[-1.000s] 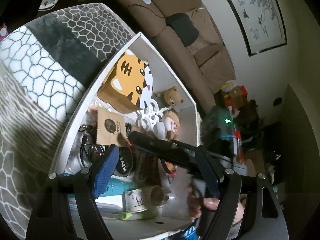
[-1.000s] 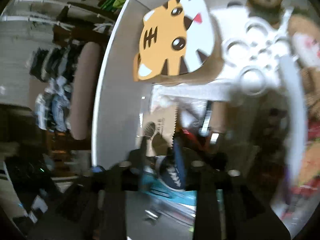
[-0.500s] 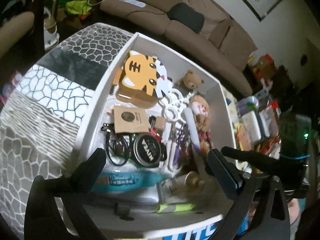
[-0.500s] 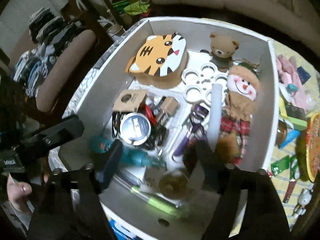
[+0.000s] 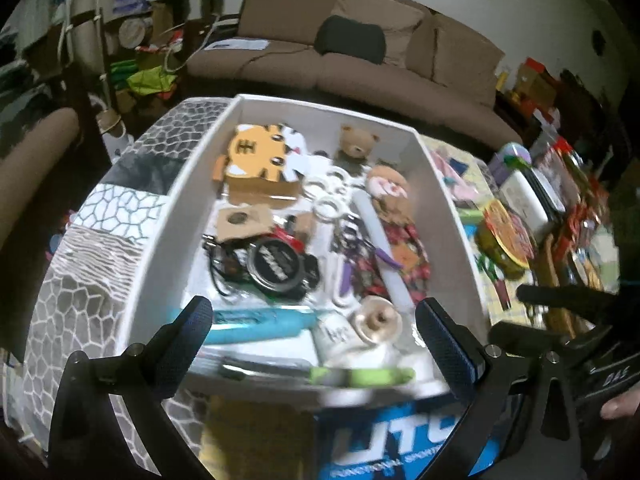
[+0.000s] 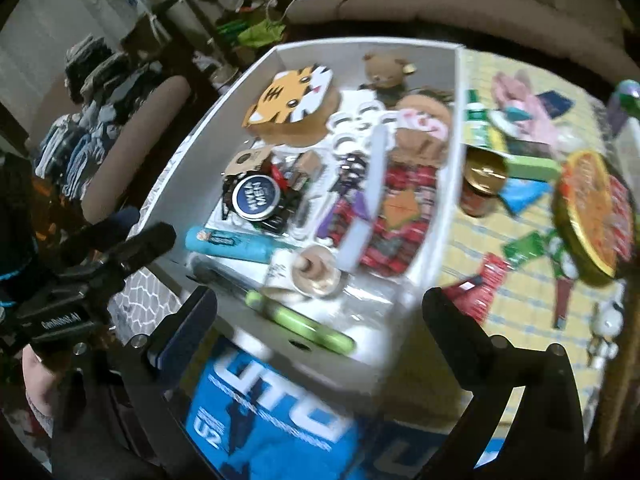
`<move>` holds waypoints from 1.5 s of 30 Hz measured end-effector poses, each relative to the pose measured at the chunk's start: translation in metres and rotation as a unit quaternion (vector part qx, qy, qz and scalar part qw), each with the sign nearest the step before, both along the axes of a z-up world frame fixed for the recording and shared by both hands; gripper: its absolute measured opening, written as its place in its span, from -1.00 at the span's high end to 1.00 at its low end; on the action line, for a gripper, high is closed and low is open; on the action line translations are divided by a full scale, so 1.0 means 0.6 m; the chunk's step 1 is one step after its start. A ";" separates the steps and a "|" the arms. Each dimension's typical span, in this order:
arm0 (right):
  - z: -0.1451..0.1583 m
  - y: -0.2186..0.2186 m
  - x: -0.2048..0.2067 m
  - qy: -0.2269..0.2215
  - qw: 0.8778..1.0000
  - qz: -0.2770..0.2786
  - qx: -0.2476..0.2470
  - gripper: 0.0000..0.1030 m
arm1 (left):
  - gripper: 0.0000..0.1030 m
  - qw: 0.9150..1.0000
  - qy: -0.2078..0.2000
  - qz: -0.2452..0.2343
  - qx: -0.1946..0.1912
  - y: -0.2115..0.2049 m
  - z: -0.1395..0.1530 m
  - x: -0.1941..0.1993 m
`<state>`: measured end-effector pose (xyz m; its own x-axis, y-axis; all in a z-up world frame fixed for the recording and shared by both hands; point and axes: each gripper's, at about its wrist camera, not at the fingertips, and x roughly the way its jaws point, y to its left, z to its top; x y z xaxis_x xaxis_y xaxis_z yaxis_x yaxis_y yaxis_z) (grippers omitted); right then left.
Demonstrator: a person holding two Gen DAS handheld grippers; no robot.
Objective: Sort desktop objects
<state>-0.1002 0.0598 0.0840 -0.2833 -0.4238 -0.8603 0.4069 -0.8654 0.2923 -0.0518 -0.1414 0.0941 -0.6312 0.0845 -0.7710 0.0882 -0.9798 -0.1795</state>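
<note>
A white box (image 5: 160,248) (image 6: 192,148) holds several sorted things: an orange tiger-face box (image 5: 260,156) (image 6: 296,96), a teddy bear (image 5: 356,142), a snowman doll (image 5: 392,200), a dark round cream tin (image 5: 276,268) (image 6: 256,196), a teal tube (image 5: 256,320) (image 6: 232,242) and a green pen (image 5: 360,376) (image 6: 300,324). My left gripper (image 5: 312,316) hangs open above the box's near end, holding nothing. My right gripper (image 6: 320,300) is beside it over the same end. Its jaws are opening wide and nothing is between them.
Right of the box, a yellow checked cloth (image 6: 516,280) carries a gold-lidded jar (image 6: 484,184), a round printed tin (image 6: 592,208) and loose packets. A blue carton with white letters (image 6: 280,412) lies at the box's near side. Grey patterned fabric (image 5: 80,260) is on the left and a brown sofa (image 5: 360,60) stands behind.
Both grippers have drawn back and upward from inside the box, so the whole box now shows. The right jaws have spread from nearly closed to wide. The left jaws widened too.
</note>
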 end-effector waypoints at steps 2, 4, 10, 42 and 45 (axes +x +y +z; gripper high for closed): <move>0.011 0.029 0.014 0.012 1.000 -0.011 -0.002 -1.00 | -1.00 1.000 -0.001 -0.006 -0.006 0.023 0.000 0.004; 0.020 0.061 0.027 0.023 0.999 -0.025 -0.004 -1.00 | -1.00 1.000 0.001 -0.012 -0.011 0.045 0.002 0.008; 0.035 0.151 0.044 0.046 0.996 -0.073 -0.019 -1.00 | -1.00 0.999 0.005 -0.027 -0.029 0.103 0.008 0.009; -0.123 0.365 -0.060 0.001 0.976 -0.220 -0.008 -0.83 | -1.00 0.987 0.005 -0.156 -0.042 0.314 -0.043 -0.059; -0.123 0.364 -0.055 -0.001 0.975 -0.221 -0.011 -0.83 | -1.00 0.987 0.010 -0.154 -0.038 0.316 -0.036 -0.051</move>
